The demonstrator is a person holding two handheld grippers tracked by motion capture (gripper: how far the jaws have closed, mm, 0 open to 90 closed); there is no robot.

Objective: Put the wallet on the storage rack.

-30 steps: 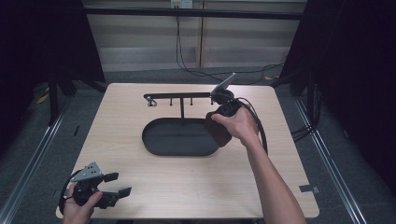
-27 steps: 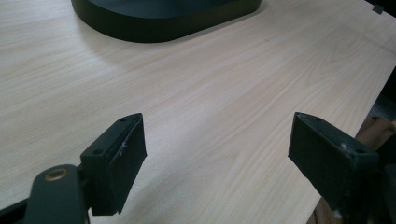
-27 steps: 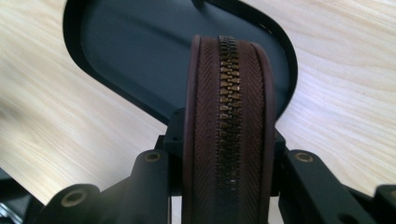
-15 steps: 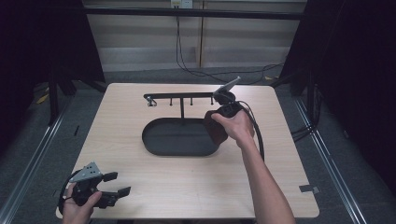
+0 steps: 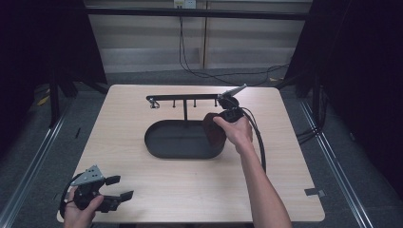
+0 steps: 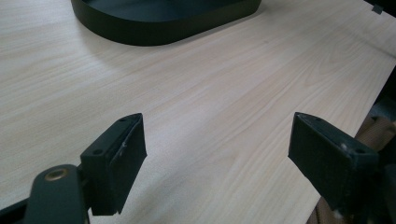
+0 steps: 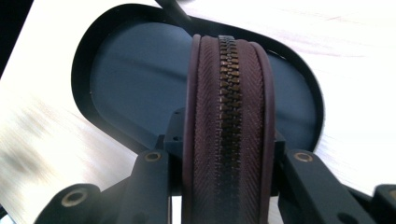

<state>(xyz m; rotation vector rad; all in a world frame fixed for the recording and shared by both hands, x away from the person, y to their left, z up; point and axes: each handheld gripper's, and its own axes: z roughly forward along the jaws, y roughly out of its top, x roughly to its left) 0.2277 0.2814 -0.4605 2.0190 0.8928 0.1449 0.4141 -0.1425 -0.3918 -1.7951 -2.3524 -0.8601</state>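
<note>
My right gripper [image 5: 219, 129] is shut on a round dark brown zippered case [image 5: 214, 132], holding it on edge over the right end of the black oval tray [image 5: 164, 147]. In the right gripper view the case [image 7: 227, 140] stands upright between the jaws with its zipper facing the camera, and the tray [image 7: 116, 74] lies below it. A thin black rack with small hooks [image 5: 185, 98] rises from the tray's far side. My left gripper [image 5: 119, 187] rests open near the table's front left corner. Its pads [image 6: 120, 154] hold nothing, above bare wood.
The light wooden table [image 5: 285, 161] has bare room on both sides of the tray. A black cable [image 5: 260, 142] trails from the right gripper. A small piece of dark tape [image 5: 315, 192] sits near the front right corner. Dark floor and metal rails surround the table.
The right hand has kept the case at the tray's right end with hardly any shift. The left gripper has stayed in place, still open.
</note>
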